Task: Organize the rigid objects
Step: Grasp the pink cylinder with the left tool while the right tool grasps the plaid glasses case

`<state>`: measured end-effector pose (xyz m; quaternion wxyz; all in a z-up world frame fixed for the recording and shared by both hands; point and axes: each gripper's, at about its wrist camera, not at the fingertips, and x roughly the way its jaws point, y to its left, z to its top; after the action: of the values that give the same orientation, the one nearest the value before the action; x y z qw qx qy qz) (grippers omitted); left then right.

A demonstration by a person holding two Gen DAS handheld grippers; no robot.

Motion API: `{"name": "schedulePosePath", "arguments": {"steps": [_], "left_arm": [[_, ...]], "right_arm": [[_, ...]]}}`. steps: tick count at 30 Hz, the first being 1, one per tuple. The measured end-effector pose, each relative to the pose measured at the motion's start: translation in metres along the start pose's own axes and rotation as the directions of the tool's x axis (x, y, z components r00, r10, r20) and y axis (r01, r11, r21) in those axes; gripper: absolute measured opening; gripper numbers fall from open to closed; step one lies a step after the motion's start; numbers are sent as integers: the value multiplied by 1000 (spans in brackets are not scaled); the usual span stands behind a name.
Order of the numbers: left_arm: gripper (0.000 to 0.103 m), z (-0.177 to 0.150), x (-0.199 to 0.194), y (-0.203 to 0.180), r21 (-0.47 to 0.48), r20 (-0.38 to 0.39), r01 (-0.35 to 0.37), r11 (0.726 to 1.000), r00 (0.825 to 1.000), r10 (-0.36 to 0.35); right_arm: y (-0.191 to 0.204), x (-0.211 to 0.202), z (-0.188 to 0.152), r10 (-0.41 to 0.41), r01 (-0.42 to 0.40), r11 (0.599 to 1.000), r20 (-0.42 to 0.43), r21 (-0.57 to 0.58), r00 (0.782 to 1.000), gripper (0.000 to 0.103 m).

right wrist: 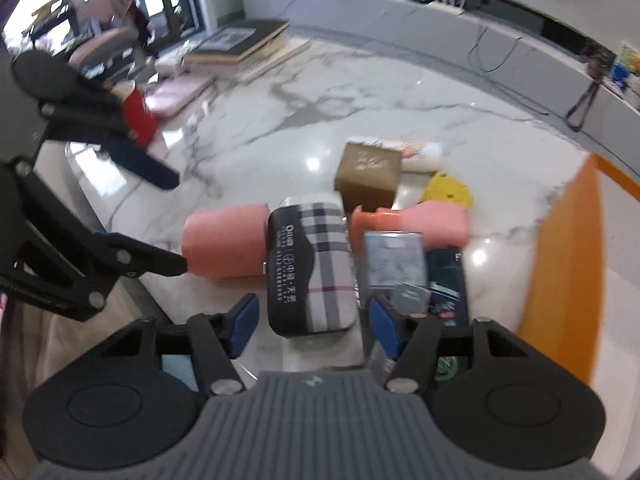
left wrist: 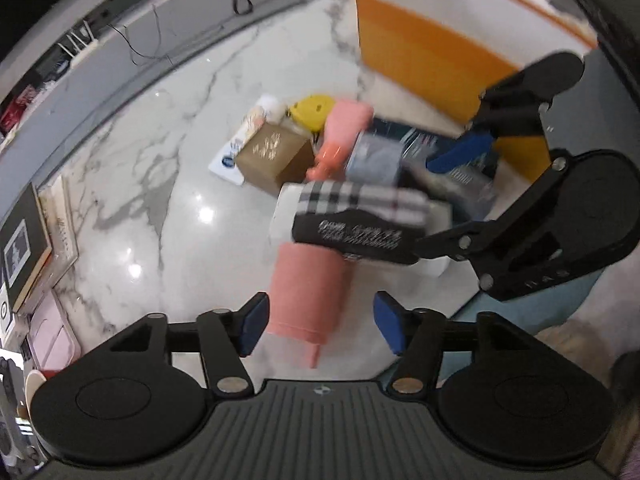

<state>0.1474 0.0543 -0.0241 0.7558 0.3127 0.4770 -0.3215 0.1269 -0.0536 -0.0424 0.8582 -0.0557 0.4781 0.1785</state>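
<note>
A pile of rigid objects lies on the white marble floor [left wrist: 140,184]. A plaid and black case [right wrist: 316,260] lies between my right gripper's open fingers [right wrist: 314,324]; it also shows in the left wrist view [left wrist: 360,216]. A pink cup [left wrist: 308,292] lies on its side between my left gripper's open fingers [left wrist: 320,324], also visible in the right wrist view [right wrist: 224,240]. A pink bottle [right wrist: 420,220], a gold box [right wrist: 368,176], a yellow piece [right wrist: 448,190] and a grey box [right wrist: 394,258] lie behind. An orange box [left wrist: 440,48] with a white inside stands open.
Framed pictures and flat boxes [right wrist: 240,46] are stacked on the floor at the far side. A grey low ledge [right wrist: 440,20] with cables runs along the wall. A red cup [right wrist: 138,116] stands near the left gripper's arm.
</note>
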Motion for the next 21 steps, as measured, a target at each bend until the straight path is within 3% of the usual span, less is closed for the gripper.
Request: {"name": "schedulePosePath", "arguments": {"steps": [5, 7, 12, 16, 19, 21], "left_arm": [[73, 3, 33, 13, 17, -71, 47, 999, 996, -45], [73, 2, 42, 16, 23, -86, 34, 999, 996, -32], [67, 2, 51, 19, 21, -97, 43, 999, 994, -41], [59, 4, 52, 35, -103, -111, 55, 993, 992, -67], [59, 5, 54, 46, -249, -158, 58, 967, 982, -99], [59, 5, 55, 50, -327, -180, 75, 942, 974, -140]], "right_arm": [[4, 29, 9, 10, -13, 999, -67, -45, 998, 66], [5, 35, 10, -1, -4, 998, -79, -66, 997, 66], [-3, 50, 13, 18, -21, 999, -116, -26, 993, 66], [-2, 50, 13, -1, 1, 1000, -131, -3, 991, 64], [0, 49, 16, -13, 18, 999, -153, 29, 988, 64], [-2, 49, 19, 24, -14, 998, -164, 63, 986, 64]]}}
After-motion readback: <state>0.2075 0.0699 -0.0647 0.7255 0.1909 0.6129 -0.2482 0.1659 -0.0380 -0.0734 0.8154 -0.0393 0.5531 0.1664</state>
